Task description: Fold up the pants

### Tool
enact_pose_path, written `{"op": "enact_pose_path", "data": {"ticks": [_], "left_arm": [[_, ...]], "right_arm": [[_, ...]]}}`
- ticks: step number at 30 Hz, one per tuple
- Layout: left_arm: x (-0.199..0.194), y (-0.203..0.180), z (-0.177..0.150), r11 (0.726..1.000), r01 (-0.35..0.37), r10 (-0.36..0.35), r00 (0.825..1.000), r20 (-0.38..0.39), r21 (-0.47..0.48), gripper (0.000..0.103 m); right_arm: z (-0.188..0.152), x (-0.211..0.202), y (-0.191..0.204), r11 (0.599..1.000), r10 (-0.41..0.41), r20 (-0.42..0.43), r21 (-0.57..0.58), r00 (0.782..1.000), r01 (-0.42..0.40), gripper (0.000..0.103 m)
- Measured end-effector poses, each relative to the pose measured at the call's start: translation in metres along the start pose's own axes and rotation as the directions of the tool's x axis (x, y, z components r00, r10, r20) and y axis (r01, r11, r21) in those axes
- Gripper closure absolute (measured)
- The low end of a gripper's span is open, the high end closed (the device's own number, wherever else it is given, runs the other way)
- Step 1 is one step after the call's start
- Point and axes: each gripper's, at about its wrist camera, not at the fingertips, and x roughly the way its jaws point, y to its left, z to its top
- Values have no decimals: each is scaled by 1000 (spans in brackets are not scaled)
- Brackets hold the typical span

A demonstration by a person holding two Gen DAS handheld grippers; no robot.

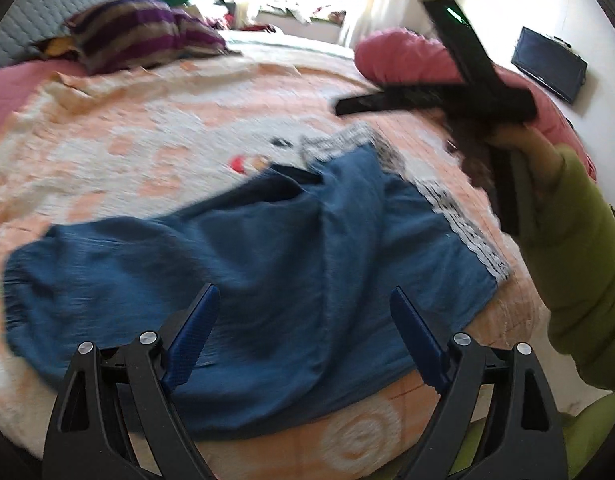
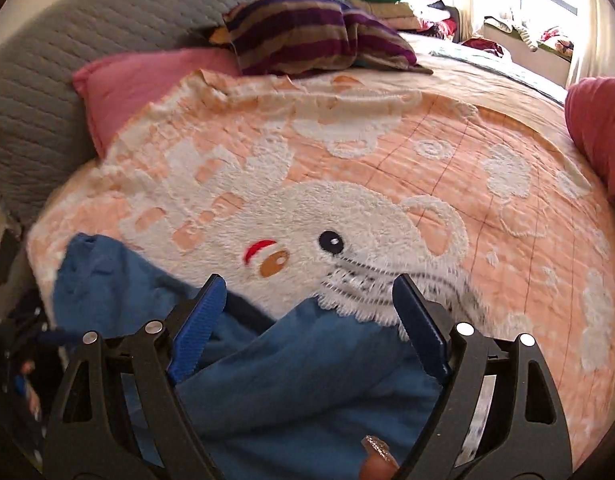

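The pants (image 1: 267, 248) are soft, matt blue cloth, finely crinkled, edged with white lace (image 1: 467, 232). The blanket (image 2: 387, 160) is fuzzy peach-and-white terry, rough-piled. The headboard (image 2: 87, 40) is grey quilted fabric. The left hand-held gripper (image 1: 303, 300) has matt black plastic arms, shiny metal rivets and ribbed blue pads.

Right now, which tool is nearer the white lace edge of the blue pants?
Right. The right tool, open, hovers directly over the lace edge. The left tool, also open, is over the plain blue cloth of the pants, away from the lace.
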Motion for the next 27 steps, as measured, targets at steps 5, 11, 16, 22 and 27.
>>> {"op": "enact_pose_path", "data": {"ticks": [5, 11, 16, 22, 27], "left_arm": [[36, -4, 4, 999, 34, -34, 998, -61, -14, 30], [55, -4, 7, 999, 45, -47, 995, -86, -25, 66], [57, -6, 3, 997, 81, -82, 992, -98, -20, 88], [55, -6, 3, 996, 86, -86, 992, -92, -9, 84], [55, -7, 3, 997, 76, -76, 993, -90, -5, 82]], "right_arm": [[15, 42, -2, 999, -25, -90, -46, 996, 21, 24], [26, 91, -11, 998, -43, -196, -63, 980, 31, 24], [21, 120, -18, 998, 15, -285, -56, 958, -32, 59], [17, 75, -33, 995, 96, -164, 15, 982, -95, 94], [0, 9, -56, 987, 133, -22, 95, 991, -130, 96]]}}
